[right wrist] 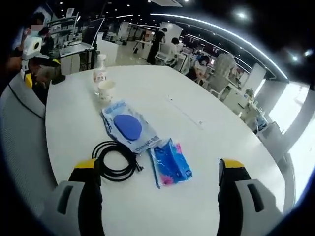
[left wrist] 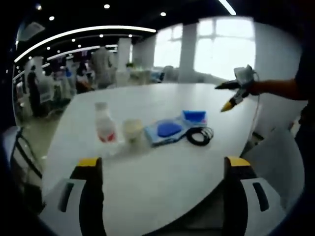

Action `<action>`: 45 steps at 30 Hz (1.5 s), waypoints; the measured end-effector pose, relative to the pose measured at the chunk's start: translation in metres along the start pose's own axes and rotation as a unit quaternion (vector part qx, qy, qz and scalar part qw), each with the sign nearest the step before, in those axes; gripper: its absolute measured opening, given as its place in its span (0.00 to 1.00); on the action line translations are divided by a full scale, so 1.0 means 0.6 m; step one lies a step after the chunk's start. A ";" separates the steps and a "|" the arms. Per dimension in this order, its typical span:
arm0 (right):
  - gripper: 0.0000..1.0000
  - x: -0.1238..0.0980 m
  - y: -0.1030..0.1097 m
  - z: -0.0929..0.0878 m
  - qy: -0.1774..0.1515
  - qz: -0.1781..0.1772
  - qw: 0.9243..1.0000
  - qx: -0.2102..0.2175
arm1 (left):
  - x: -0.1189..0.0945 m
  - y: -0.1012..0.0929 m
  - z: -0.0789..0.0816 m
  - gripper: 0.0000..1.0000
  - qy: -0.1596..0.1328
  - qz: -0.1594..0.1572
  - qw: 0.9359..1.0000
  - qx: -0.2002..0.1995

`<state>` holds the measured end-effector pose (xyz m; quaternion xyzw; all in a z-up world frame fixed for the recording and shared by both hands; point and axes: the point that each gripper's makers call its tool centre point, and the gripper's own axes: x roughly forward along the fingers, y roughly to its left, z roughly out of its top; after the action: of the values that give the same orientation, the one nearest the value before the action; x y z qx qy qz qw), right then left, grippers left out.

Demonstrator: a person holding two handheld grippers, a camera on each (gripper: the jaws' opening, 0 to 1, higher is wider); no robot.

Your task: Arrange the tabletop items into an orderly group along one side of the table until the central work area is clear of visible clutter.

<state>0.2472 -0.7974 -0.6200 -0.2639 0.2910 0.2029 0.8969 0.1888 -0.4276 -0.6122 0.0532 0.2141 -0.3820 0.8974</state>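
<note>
Both tongs hung wide apart and empty over the white table [left wrist: 162, 196].

In the left gripper view, the left gripper [left wrist: 165, 164] faced a bottle [left wrist: 104, 124] (contents unclear) just beside a paper cup [left wrist: 132, 131], then a blue pouch [left wrist: 168, 130], a cable coil [left wrist: 200, 135]; right gripper [left wrist: 235, 93] hovered beyond. In the right gripper view, the right gripper [right wrist: 160, 169] sat near the coil [right wrist: 117, 160] and a tissue pack [right wrist: 171, 162]. Bumping the upright bottle or cup could probably tip them.

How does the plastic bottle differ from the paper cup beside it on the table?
The plastic bottle is taller than the paper cup. The bottle is clear with a red label and a cap; the cup is plain, pale and open on top. Both stand upright, close together, on the white table.
</note>
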 end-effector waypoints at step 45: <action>0.48 0.173 -0.076 -0.080 0.067 0.047 0.993 -0.080 | 0.016 -0.009 -0.036 0.97 0.030 0.001 0.998 0.049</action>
<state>0.3289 -0.8393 -0.7023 -0.3334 0.3459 0.2495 0.8408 0.1836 -0.4321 -0.6355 0.1084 0.2218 -0.3896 0.8873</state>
